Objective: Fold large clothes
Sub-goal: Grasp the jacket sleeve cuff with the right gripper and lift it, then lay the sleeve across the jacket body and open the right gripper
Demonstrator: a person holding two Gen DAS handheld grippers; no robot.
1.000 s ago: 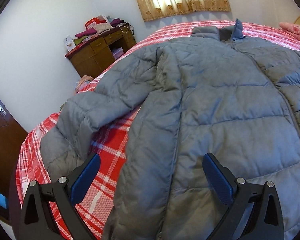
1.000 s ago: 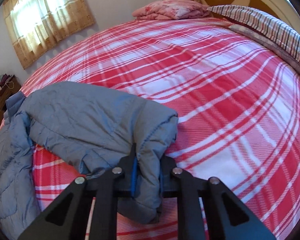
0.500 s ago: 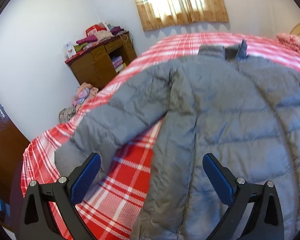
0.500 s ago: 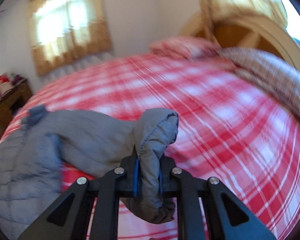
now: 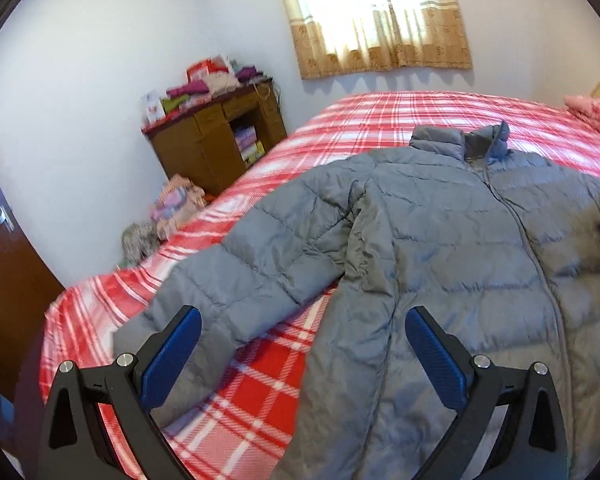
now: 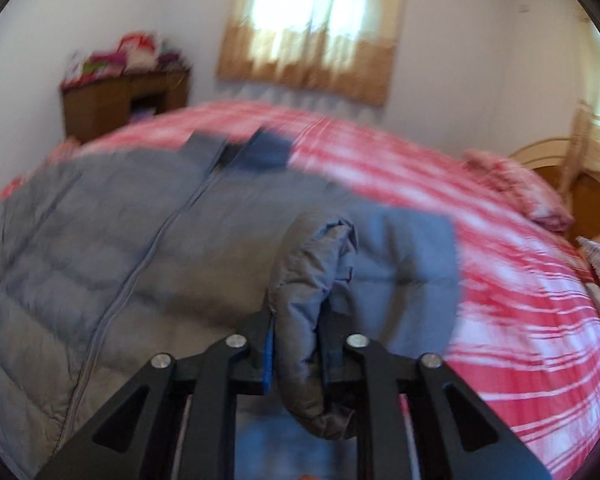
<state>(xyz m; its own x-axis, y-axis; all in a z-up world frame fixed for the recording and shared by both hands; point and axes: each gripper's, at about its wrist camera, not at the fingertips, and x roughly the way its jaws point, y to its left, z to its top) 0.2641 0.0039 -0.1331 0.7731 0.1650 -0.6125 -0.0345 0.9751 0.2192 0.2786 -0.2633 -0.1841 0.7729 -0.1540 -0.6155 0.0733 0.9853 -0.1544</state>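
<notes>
A grey puffer jacket [image 5: 460, 248] lies front up on the red plaid bed [image 5: 364, 120], zipper closed, collar toward the window. Its left sleeve [image 5: 252, 280] stretches out toward the bed's near left corner. My left gripper [image 5: 302, 354] is open and empty, held above the gap between that sleeve and the jacket body. My right gripper [image 6: 296, 354] is shut on the cuff of the other sleeve [image 6: 312, 280] and holds it up over the jacket's right side [image 6: 100, 240]. The right wrist view is blurred by motion.
A wooden dresser [image 5: 216, 140] piled with folded clothes stands by the wall left of the bed, with a heap of clothes [image 5: 172, 208] on the floor beside it. A curtained window [image 5: 380, 16] is behind. A pink folded blanket [image 6: 520, 188] and the headboard [image 6: 572, 176] are at the right.
My right gripper has swung the sleeve cuff left, from over the bare bed to over the jacket body. My left gripper has pulled back and up, still open.
</notes>
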